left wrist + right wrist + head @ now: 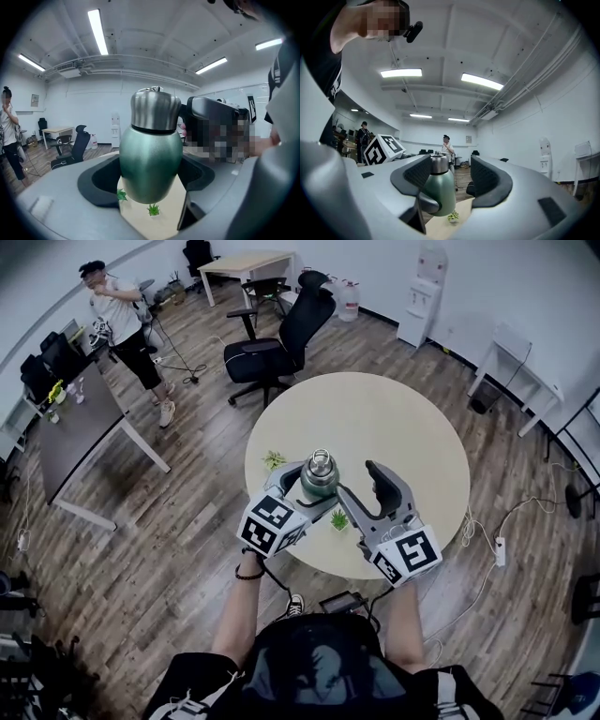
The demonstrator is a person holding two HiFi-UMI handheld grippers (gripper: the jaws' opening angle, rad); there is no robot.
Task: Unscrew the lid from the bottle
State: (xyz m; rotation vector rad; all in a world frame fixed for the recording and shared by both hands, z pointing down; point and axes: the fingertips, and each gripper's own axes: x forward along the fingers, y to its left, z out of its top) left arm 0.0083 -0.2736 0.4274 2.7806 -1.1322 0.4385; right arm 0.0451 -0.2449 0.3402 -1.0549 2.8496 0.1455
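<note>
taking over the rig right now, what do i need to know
Left gripper: jaws shut on the body of the green bottle, holding it upright over the round table.
Right gripper: jaws open near the lid, not clamped on it.
Done: bottle secured.
Left: lid still on; close the right jaws on it, unscrew it, lift it off.

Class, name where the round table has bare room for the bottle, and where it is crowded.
Free: the table's far half by the office chair, and right side. Crowded: near edge: bottle, two small plants, left gripper, right gripper.
</note>
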